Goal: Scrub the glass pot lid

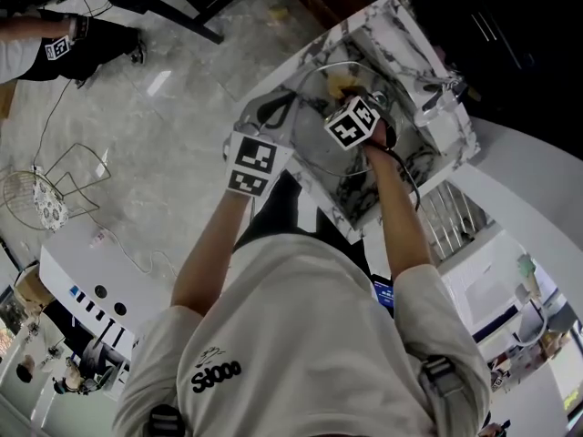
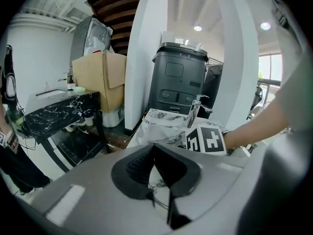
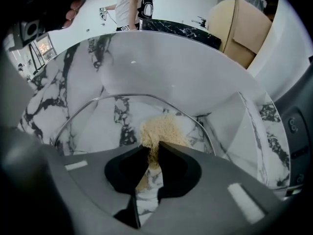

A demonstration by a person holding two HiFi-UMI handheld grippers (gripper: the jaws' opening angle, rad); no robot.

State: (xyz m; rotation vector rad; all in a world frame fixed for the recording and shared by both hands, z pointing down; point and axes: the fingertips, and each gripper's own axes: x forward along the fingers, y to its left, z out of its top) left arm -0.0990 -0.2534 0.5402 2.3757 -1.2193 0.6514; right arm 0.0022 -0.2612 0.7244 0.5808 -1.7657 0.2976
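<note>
Right gripper view shows the right claw (image 3: 154,148) clamped on a tan, fibrous scrubber (image 3: 164,126), whose free end seems to press on the lid (image 3: 93,126). The lid sits tilted in the marble sink (image 3: 166,67). Its metal rim arcs from 9 o'clock over 12 to 3 o'clock around the scrubber.

Left gripper view shows the left claw (image 2: 155,153) with its jaws drawn nearly together on a thin strip of glass and rim, so I judge that it pinches the lid's edge. Beyond it are the right claw's marker cube (image 2: 205,140) and the faucet (image 2: 195,111).

The lid is probably stiff, weighty for its thinness, slick if wet, and breakable. The metal rim looks like the safest hold, since bare glass could slip and a knock against the sink wall could chip it. The scrubber is soft and yields, so moderate pressure should do.

Head view alone gives the layout: the left claw at the lid's 9 o'clock rim, the right claw over its middle. It shows neither grip. Only the right gripper view shows the scrubber against the glass, and only the left gripper view shows the faucet clearly.
</note>
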